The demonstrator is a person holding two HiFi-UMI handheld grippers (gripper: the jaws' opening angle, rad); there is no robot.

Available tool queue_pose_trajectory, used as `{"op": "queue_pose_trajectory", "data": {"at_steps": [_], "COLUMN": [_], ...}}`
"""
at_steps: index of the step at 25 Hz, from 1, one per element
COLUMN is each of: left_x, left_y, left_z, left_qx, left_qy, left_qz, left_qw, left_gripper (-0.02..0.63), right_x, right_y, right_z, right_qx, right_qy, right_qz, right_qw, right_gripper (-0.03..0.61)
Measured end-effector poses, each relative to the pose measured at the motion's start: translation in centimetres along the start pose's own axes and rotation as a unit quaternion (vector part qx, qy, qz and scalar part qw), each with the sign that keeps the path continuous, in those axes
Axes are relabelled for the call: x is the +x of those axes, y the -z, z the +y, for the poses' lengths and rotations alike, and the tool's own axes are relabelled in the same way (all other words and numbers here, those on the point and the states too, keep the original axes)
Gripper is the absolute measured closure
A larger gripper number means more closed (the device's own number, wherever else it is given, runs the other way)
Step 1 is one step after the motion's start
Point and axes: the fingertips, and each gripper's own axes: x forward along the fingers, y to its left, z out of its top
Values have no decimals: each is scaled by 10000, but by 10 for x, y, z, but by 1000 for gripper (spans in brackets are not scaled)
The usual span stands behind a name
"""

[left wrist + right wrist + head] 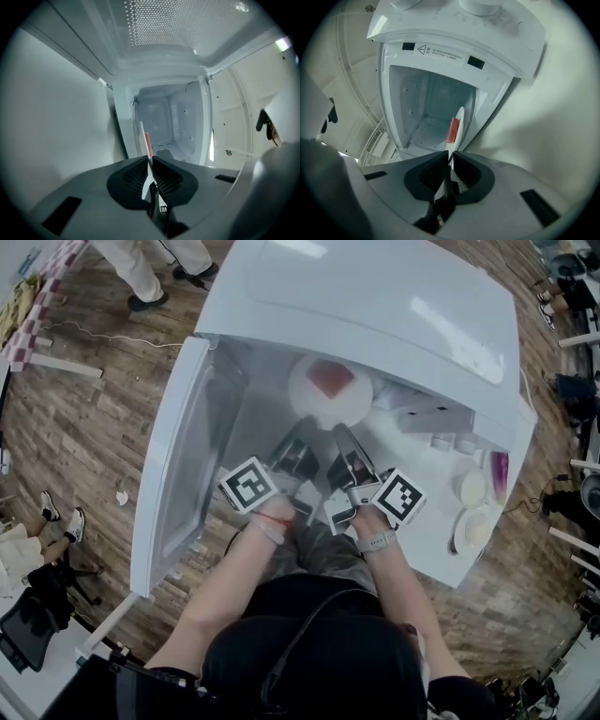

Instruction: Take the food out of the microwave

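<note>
A white plate [319,401] with a red piece of food [330,378] sits at the mouth of the white microwave [375,296], whose door [178,465] hangs open to the left. My left gripper [302,432] is shut on the plate's near rim, and my right gripper [341,435] is shut on the rim just beside it. In the left gripper view the plate [142,140] shows edge-on between the pads of the left gripper [150,161], with the food [148,145] on it. The right gripper [451,157] pinches the plate [460,123] the same way, below the food [453,130].
The microwave's empty cavity [426,108] lies behind the plate. Two round white dishes [473,488] and a purple item [500,472] stand on the white table [427,521] to the right, with white boxes [431,418] nearby. A person [141,268] stands on the wooden floor at the far left.
</note>
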Motion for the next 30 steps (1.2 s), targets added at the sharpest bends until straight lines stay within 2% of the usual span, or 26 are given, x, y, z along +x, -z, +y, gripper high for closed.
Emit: {"op": "queue_pose_trajectory", "data": {"at_steps": [4,8,11,17,21,24,30], "left_x": [-2,-3,-2,-5,-6,-7,-12], "left_y": [0,1,-1,0,1,1,-1], "left_z": [1,2,0,-1,0,1,1], "left_qx": [199,-103,-217,-254,-234,-147,23], "left_qy": [-25,20,112,185,194,171,141], "left_qz": [41,-17,-62,-23,21,42,19], "left_qw": [9998,9999,9997,9995,9995,9997,9999], "left_gripper": [580,583,583,583,583,583,583], "right_x": [-2,-1,-1,2,3,3,3], "right_y": [2,-4,-19,-41,-42,-42,-38], "right_z": [-3,-7,-13,-23,-23,-21,-14], "right_qx": [-133,-497,-282,-147,-226,-352,-399], "right_qy": [51,206,262,410,429,418,240], "right_qz": [71,119,-99,-375,-410,-389,-362], "right_qw": [9999,9985,9992,9983,9980,9977,9983], "right_gripper": [531,507,482,482,484,513,518]}}
